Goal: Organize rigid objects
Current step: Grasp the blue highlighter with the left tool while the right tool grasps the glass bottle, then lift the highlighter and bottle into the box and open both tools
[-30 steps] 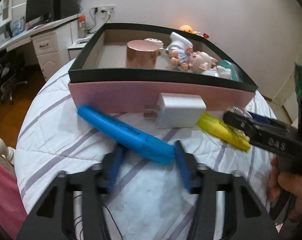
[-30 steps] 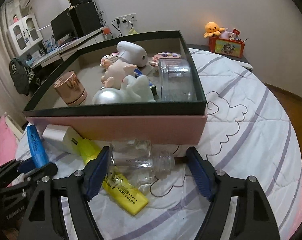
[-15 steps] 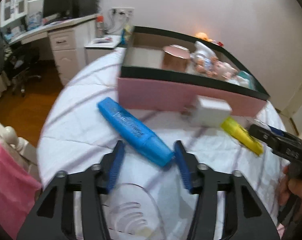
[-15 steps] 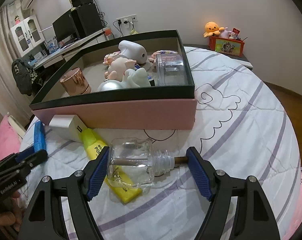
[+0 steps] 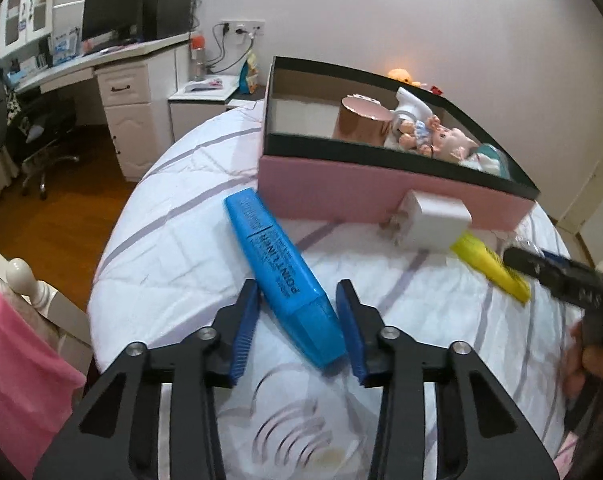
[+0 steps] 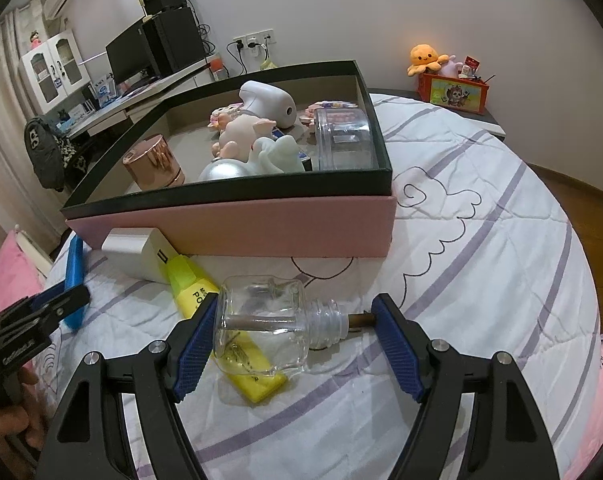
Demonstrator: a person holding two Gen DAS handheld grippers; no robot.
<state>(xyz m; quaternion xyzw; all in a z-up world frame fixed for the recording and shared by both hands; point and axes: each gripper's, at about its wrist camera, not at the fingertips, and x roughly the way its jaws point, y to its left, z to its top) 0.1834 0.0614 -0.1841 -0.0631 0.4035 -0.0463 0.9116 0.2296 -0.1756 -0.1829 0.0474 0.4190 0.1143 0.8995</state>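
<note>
Highlighters, a charger and a glass bottle are lying on the striped bed quilt [image 6: 481,208] in front of the pink box [image 6: 261,224]. Blue highlighter [image 5: 279,276] is lying diagonally w/ its near end sitting between the spread fingers of the left gripper [image 5: 297,328]; whether the pads are touching it, can't tell. Right gripper [image 6: 297,340] is spread wide around the clear glass bottle [image 6: 269,324], which is lying on its side, neck pointing at the right finger, base just beside the left pad. Bottle is overlapping the yellow highlighter [image 6: 197,284]. White charger [image 6: 135,254] is resting against the box's front wall, touching the yellow highlighter's tip. Inside the box: rose-gold tin [image 6: 153,162], pig figure [image 6: 241,132], clear round container [image 6: 343,142], etc.
</note>
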